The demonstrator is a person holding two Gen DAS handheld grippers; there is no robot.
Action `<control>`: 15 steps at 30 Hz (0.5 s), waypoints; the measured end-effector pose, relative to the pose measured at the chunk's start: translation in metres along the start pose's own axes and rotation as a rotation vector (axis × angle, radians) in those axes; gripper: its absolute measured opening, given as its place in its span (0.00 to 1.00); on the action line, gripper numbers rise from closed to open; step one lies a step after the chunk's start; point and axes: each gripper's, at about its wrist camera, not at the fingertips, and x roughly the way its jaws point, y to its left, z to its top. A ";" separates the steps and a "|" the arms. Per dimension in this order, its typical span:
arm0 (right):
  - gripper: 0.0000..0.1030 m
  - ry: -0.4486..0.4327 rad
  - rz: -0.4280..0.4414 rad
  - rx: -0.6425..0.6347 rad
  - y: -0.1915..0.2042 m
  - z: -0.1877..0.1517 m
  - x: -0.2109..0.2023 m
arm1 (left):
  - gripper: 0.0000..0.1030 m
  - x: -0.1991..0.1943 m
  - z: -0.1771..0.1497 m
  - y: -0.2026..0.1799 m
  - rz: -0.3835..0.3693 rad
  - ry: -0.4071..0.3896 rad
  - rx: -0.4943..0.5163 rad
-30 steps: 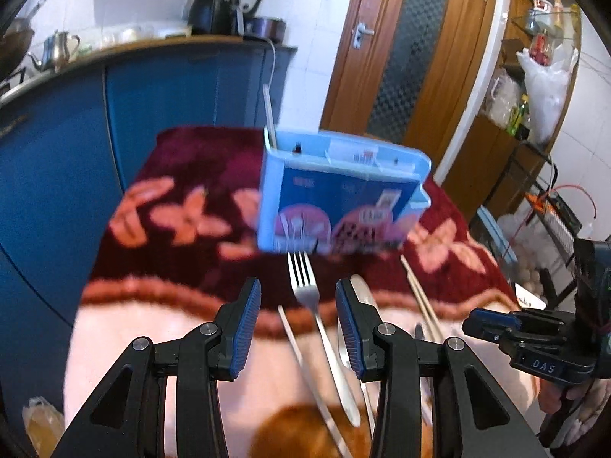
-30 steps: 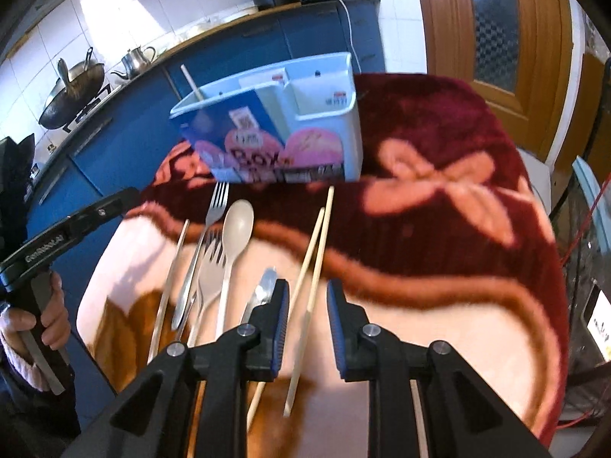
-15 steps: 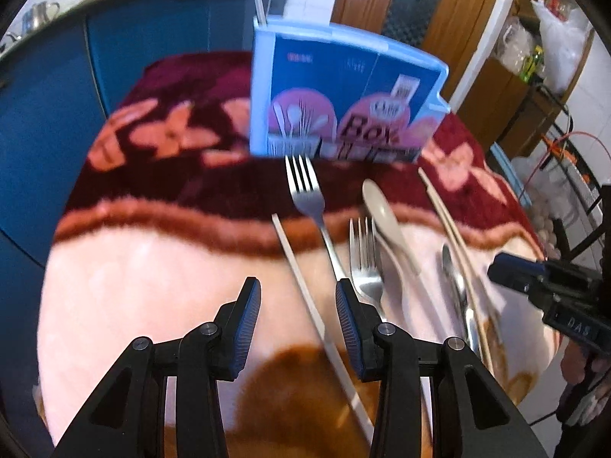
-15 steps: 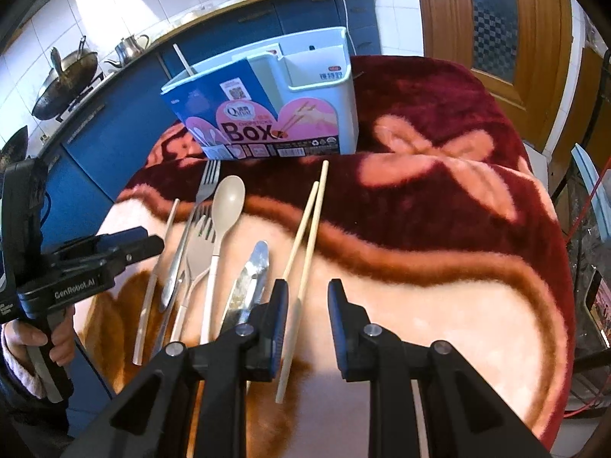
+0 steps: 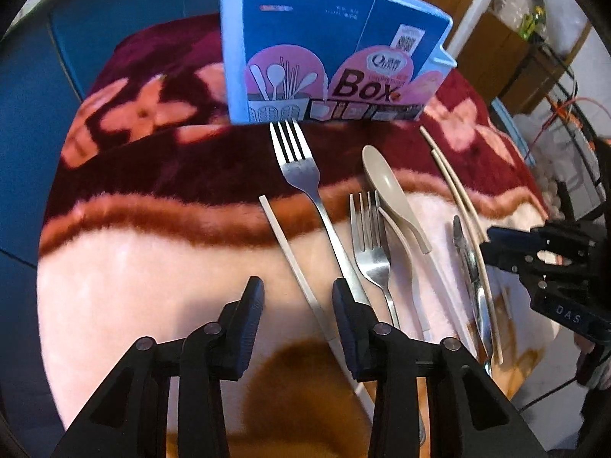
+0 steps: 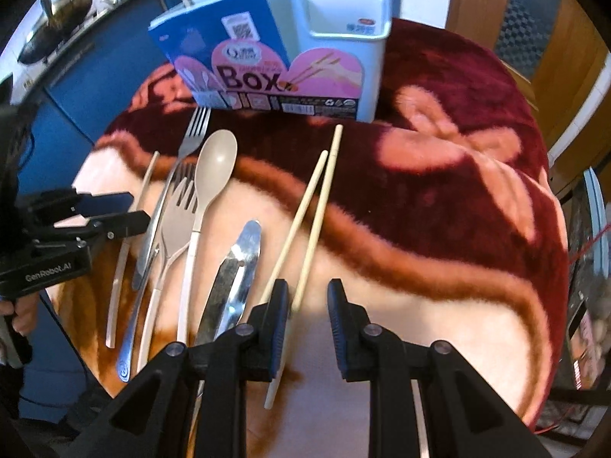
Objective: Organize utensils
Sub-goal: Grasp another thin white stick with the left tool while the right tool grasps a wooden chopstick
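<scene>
- While both claws, left [image 5: 298, 297] and right [image 6: 303, 297], gape empty, forks [image 5: 305, 191], spoon [image 5: 385, 183] and chopsticks [image 6: 313, 206] crowd the blanket [image 6: 439, 198].
- Utensil box [image 6: 275, 61] stands beyond them.

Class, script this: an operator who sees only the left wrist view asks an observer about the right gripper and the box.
Operator: I see the right gripper only side-on. Is it open?
Observer: Yes. The right gripper is open, and the near ends of the chopsticks run to its left finger.
Operator: What is behind the box's label?
Observer: The box has a white compartment at its right end, open at the top.
</scene>
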 end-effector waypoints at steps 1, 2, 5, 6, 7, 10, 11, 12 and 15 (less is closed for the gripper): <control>0.23 0.021 0.001 -0.003 0.000 0.004 0.001 | 0.33 0.001 0.002 0.000 0.003 0.017 0.004; 0.23 0.033 0.002 -0.004 -0.001 0.006 0.002 | 0.32 0.002 0.004 0.000 0.004 0.031 0.009; 0.23 0.078 0.004 -0.013 -0.001 0.015 0.005 | 0.31 0.004 0.009 0.000 0.011 0.068 0.018; 0.23 0.094 0.009 -0.013 -0.001 0.018 0.007 | 0.31 0.005 0.010 -0.001 0.013 0.077 0.018; 0.23 0.110 0.017 -0.012 -0.003 0.021 0.008 | 0.30 0.005 0.011 -0.002 0.017 0.084 0.021; 0.23 0.145 0.046 0.005 -0.007 0.030 0.012 | 0.27 0.006 0.012 -0.003 0.018 0.094 0.024; 0.22 0.152 0.056 0.011 -0.009 0.032 0.013 | 0.25 0.006 0.012 -0.003 0.014 0.095 0.021; 0.22 0.157 0.064 0.018 -0.010 0.034 0.014 | 0.23 0.005 0.012 -0.003 0.006 0.097 0.016; 0.12 0.150 0.064 0.022 -0.015 0.035 0.014 | 0.13 0.005 0.011 0.000 -0.028 0.099 -0.007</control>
